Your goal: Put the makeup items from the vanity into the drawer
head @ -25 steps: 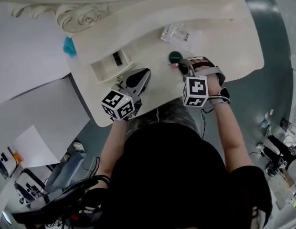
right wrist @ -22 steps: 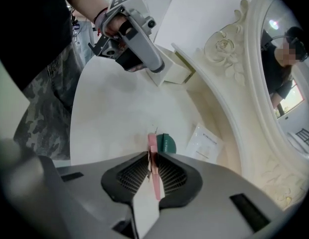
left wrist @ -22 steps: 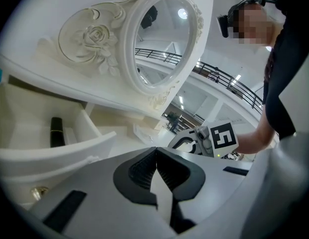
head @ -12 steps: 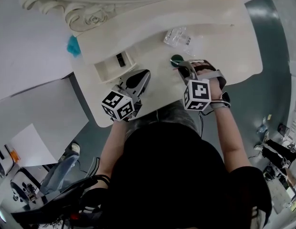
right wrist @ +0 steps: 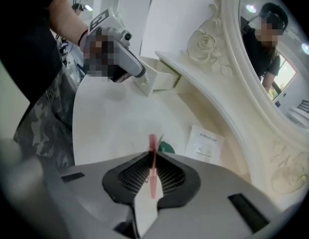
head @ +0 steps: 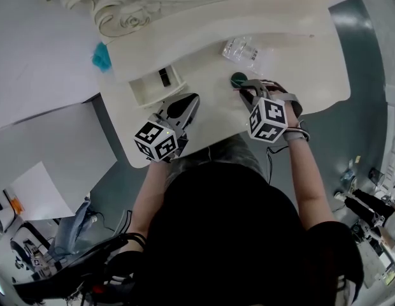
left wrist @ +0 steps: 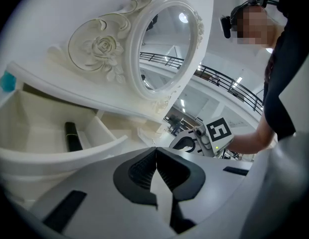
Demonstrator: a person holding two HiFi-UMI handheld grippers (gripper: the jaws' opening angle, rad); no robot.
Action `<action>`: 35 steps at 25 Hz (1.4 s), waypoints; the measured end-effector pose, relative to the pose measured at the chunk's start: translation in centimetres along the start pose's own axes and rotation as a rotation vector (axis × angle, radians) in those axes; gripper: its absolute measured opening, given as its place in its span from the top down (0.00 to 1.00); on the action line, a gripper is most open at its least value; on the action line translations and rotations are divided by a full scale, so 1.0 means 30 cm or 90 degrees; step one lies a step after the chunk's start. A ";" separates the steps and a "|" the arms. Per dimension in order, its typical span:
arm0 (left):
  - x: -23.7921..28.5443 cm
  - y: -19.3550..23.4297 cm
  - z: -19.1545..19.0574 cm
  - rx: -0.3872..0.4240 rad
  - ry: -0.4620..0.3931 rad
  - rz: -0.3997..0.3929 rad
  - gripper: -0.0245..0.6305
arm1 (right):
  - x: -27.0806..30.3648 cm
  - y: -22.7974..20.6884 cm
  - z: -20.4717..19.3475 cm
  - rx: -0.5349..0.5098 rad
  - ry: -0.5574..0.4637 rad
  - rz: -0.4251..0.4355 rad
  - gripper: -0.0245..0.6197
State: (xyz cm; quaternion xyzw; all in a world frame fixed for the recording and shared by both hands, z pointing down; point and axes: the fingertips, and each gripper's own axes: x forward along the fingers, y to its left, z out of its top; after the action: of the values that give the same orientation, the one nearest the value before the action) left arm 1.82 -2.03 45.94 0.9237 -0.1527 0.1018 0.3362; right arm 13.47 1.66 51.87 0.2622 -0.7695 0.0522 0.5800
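My right gripper (head: 243, 88) (right wrist: 152, 156) is shut on a thin pink makeup stick (right wrist: 152, 142), which stands up between the pads just above the vanity top. A round dark-green compact (head: 238, 79) (right wrist: 168, 147) lies right beyond the tips. A clear packet (head: 241, 50) (right wrist: 204, 141) lies farther back near the mirror base. The small drawer (head: 150, 89) (left wrist: 70, 156) stands open at the left, with a black tube (head: 164, 77) (left wrist: 72, 136) inside. My left gripper (head: 195, 98) (left wrist: 155, 151) is shut and empty, just right of the drawer's front.
The carved oval mirror (left wrist: 167, 49) rises behind the vanity top (head: 299, 56). A teal object (head: 101, 57) sits off the vanity's left end. The person's legs are against the front edge.
The right gripper's jaws have closed on the pink stick beside the green compact. The left gripper has stayed where it was.
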 end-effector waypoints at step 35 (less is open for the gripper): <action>-0.349 0.087 -0.013 -0.046 -0.126 0.121 0.94 | -0.115 -0.024 0.706 -0.180 -0.222 -0.006 0.88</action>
State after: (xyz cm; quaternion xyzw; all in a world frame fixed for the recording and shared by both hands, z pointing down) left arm -8.89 -1.45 44.74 0.8978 -0.2756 0.0359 0.3416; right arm -3.87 -5.91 41.71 0.1872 -0.8566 -0.1048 0.4692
